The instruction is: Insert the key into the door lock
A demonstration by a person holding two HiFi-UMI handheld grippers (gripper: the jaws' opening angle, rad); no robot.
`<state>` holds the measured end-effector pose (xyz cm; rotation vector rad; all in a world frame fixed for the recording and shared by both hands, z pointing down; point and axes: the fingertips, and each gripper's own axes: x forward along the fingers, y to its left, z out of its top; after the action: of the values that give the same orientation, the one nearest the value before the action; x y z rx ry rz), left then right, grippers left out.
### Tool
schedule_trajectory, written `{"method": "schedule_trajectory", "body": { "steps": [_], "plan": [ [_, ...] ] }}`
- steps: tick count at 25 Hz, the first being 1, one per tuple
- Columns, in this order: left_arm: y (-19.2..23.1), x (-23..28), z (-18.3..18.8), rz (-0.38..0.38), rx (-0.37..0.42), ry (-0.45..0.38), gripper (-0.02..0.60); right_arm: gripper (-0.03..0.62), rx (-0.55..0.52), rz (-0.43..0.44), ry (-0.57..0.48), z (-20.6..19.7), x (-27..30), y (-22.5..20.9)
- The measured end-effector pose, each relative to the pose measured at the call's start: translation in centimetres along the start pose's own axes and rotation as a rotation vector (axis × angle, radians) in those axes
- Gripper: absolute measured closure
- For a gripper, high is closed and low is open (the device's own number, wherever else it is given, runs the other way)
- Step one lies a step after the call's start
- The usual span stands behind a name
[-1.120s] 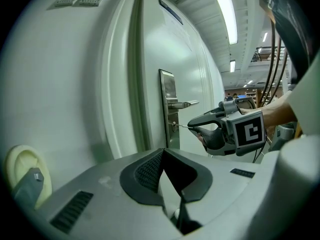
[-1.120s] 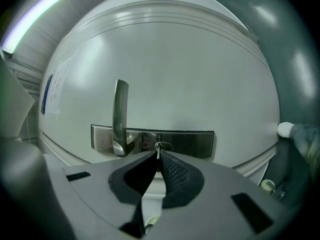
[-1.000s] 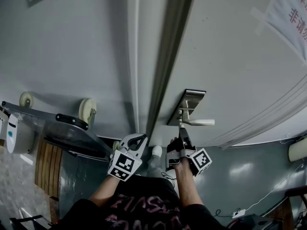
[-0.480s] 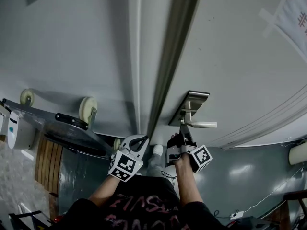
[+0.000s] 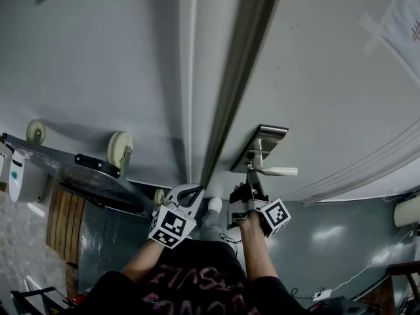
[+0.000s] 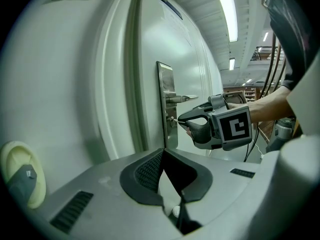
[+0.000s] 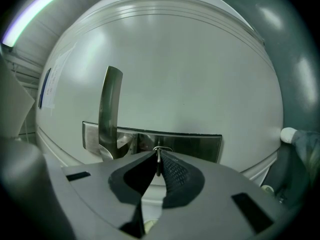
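Key (image 7: 158,158) gripped by right gripper (image 5: 251,184), at lock (image 6: 171,120)

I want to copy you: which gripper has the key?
The right gripper, pinching the key at the lock plate; the left gripper is shut on nothing, back from the plate.

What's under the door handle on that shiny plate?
The lock, with the right gripper holding a key at it. The key's tip is hidden, so its depth cannot be seen.
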<state>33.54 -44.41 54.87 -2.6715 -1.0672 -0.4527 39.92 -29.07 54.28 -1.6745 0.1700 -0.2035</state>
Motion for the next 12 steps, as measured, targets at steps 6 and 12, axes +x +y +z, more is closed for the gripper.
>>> {"method": "schedule_trajectory", "body": {
  "steps": [6,12],
  "plan": [
    [-0.1,-0.1,0.1,-0.004,0.000,-0.005,0.569,0.509,-0.032,0.011,0.024,-0.2,-0.1,0.3],
    [-0.4,-0.2,-0.1,-0.015,-0.001,-0.014,0.569,0.448,-0.164,0.003,0.058,-0.8,-1.6,0.1]
  ]
}}
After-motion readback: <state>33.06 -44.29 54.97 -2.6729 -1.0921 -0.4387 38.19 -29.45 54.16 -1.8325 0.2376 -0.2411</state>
